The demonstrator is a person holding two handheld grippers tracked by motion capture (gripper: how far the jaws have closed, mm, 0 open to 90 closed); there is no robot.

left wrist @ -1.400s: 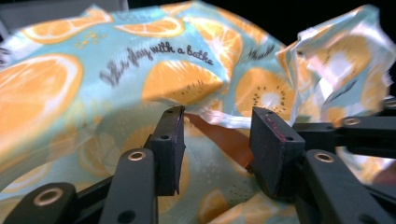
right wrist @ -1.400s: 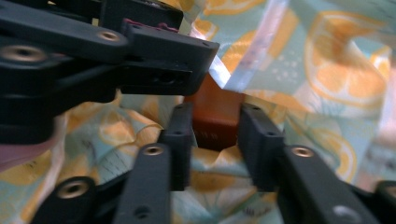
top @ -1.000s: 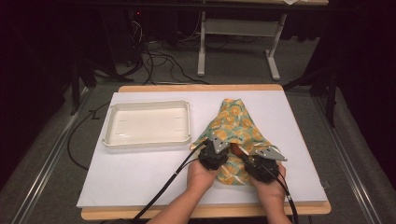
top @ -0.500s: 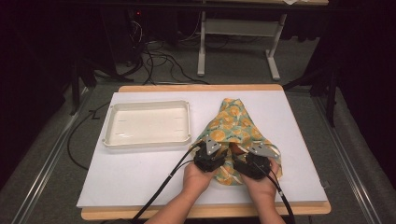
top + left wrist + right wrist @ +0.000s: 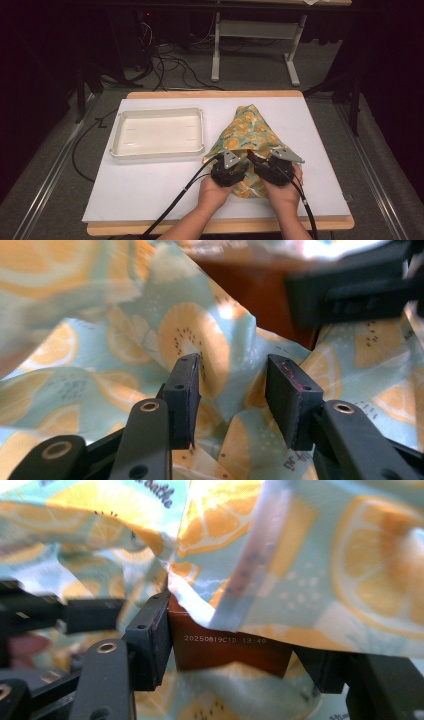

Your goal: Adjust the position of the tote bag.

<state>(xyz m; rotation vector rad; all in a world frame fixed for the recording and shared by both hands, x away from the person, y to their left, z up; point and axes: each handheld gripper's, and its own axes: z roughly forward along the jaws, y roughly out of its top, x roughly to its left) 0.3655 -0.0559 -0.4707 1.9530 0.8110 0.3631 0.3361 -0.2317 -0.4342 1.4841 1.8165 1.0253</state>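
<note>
Left gripper [image 5: 232, 395] jaws apart over lemon-print cloth [image 5: 200, 335], right gripper [image 5: 235, 645] clamping brown box [image 5: 230, 647]

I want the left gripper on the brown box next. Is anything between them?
Yes. A fold of the lemon-print bag bunches up in front of the brown box. It lies loose between the fingers of the left gripper, whose jaws have just been opening.

Left tongs [image 5: 239, 161] opening, gapped; right tongs [image 5: 256, 161] narrowing; hands side by side.
</note>
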